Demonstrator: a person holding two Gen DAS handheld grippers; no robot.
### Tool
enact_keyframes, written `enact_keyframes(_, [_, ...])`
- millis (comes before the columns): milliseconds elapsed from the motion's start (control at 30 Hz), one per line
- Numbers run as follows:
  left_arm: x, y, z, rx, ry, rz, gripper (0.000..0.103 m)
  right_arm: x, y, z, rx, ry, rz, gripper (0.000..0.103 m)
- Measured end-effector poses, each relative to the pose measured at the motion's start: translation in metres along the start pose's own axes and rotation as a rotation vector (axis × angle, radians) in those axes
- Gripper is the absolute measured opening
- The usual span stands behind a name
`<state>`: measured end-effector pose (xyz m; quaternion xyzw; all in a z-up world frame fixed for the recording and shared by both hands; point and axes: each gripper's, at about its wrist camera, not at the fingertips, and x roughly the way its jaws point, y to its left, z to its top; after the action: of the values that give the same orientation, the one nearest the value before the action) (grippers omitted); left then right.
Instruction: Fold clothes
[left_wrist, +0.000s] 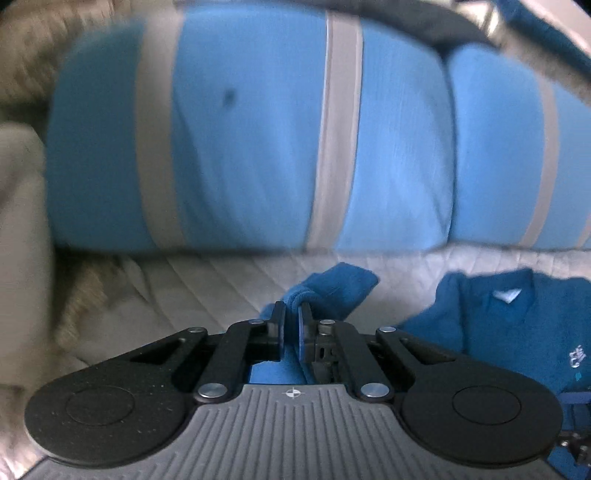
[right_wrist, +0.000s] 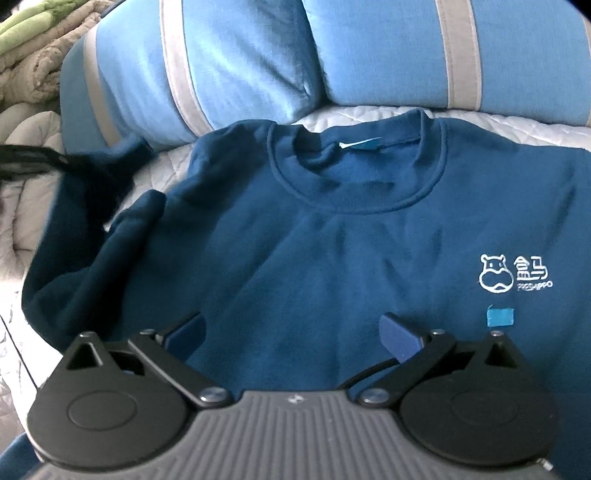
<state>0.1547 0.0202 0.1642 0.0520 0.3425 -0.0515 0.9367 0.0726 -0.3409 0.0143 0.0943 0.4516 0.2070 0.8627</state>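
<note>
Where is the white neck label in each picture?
Left wrist: the label is low at the right, inside the sweatshirt collar.
Right wrist: the label is upper middle, inside the collar.
Shared landmark: the striped blue pillows behind the sweatshirt.

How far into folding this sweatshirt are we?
Early. Done: the sweatshirt lies front-up on the bed cover. In hand: the left tool is shut on a sleeve. Left: every fold; the right tool hangs open over the chest.
</note>
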Motion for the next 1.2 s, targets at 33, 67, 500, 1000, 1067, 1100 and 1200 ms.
enact_keyframes(33, [-0.015, 0.004, 0.002, 0.006, -0.037, 0.010, 0.007, 0.000, 0.001, -0.001, -0.001, 0.003, 0.011, 0.103])
enact_keyframes(67, [-0.030, 0.008, 0.005, 0.011, -0.078, 0.023, 0.007, 0.000, 0.001, -0.002, -0.003, 0.006, 0.021, 0.103])
enact_keyframes(500, [-0.180, 0.147, -0.150, -0.513, -0.562, 0.467, 0.007, -0.053, -0.006, 0.002, -0.055, -0.118, 0.077, 0.103])
enact_keyframes(1000, [-0.135, 0.205, -0.317, -1.087, -0.274, 0.535, 0.030, -0.030, -0.010, -0.016, -0.060, -0.050, 0.018, 0.103])
enact_keyframes(1067, [-0.139, 0.211, -0.326, -1.140, -0.293, 0.505, 0.042, -0.030, -0.011, -0.017, -0.056, -0.048, 0.015, 0.103])
enact_keyframes(1100, [-0.140, 0.214, -0.330, -1.166, -0.303, 0.490, 0.043, -0.030, -0.011, -0.016, -0.051, -0.049, 0.013, 0.103])
enact_keyframes(1200, [-0.139, 0.222, -0.343, -1.247, -0.325, 0.428, 0.047, -0.031, -0.015, -0.016, -0.033, -0.049, 0.012, 0.103])
